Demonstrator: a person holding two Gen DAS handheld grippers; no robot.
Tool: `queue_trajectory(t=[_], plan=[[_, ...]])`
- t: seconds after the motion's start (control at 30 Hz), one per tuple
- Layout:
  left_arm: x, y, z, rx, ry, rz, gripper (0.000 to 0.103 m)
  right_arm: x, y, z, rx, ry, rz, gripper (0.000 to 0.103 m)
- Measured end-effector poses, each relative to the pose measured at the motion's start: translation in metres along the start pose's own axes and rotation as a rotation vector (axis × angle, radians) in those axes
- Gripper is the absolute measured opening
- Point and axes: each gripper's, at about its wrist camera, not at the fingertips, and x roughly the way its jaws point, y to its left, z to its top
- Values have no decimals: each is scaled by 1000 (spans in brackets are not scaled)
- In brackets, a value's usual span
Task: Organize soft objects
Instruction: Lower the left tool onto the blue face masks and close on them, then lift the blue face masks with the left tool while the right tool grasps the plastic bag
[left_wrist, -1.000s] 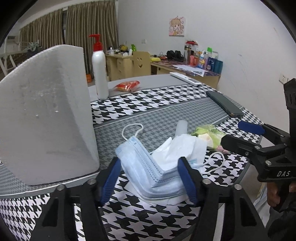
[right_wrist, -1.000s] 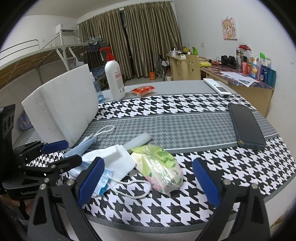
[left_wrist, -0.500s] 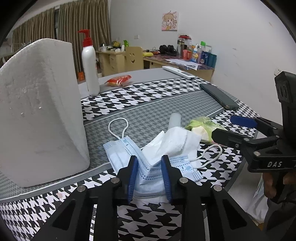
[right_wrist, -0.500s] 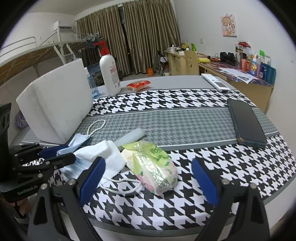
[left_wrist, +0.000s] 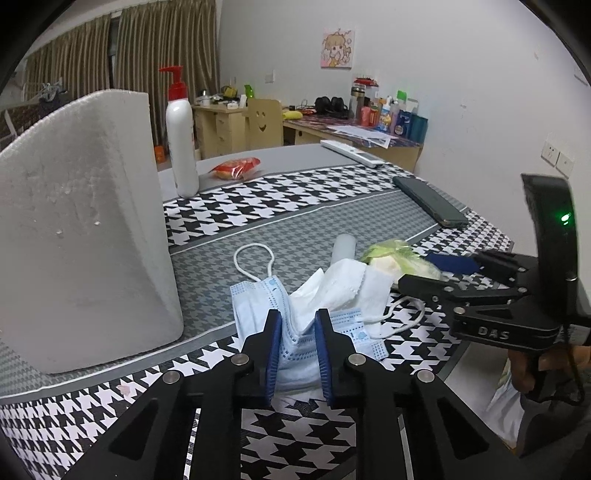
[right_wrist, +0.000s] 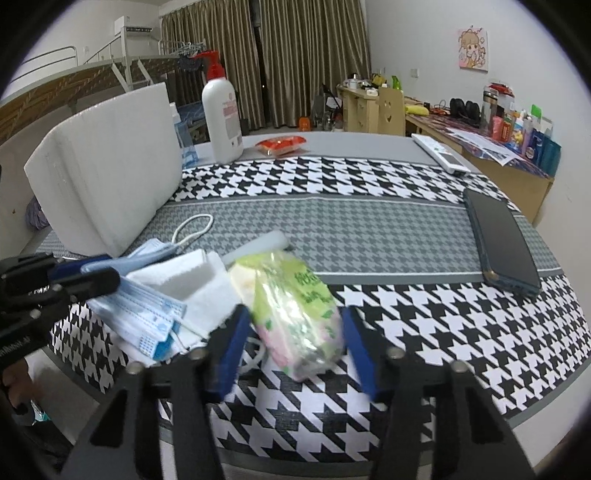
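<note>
Left tool (left_wrist: 297, 350): blue pads closed on the bunched near edge of a light-blue face mask (left_wrist: 255, 314), fabric pinched between them; the jaws have just been closing. The mask lies at the near edge of the worktop (left_wrist: 314, 218), which wears a black-and-white houndstooth cloth. One ear loop (left_wrist: 254, 260) trails away over the grey band. A white folded tissue (left_wrist: 340, 280) lies on top of the mask, partly crumpled.

Right tool (right_wrist: 293, 345): jaws have just been closing around a green-and-pink tissue pack (right_wrist: 295, 314). The pack sits between the blue pads. The left pad seems to meet its side; a sliver of cloth shows before the right pad, so a firm grip cannot be confirmed. The frame is motion-blurred here. The pack lies just right of the tissue and mask, touching the tissue's edge.

A pale cylinder (right_wrist: 258, 245) lies behind the pack, partly hidden. A white foam block (left_wrist: 81, 229) stands upright to the left of the mask. Further back: a white pump bottle (left_wrist: 181, 136) with a red top, a red snack packet (left_wrist: 236, 166), a white remote (left_wrist: 351, 151). A dark phone (right_wrist: 498, 243) lies flat, well apart on the right.
</note>
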Motion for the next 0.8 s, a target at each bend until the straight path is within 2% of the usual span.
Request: queue_trajectory(t=[0.43, 0.63, 0.8], plan=[[-13, 4, 0, -3, -25, -15, 19, 4, 3, 0, -29, 20, -21, 47], [-18, 7, 2, -8, -41, -14, 19, 1, 3, 1, -17, 20, -17, 36], [-23, 8, 2, -12, -57, -10, 19, -9, 2, 5, 3, -16, -11, 35]])
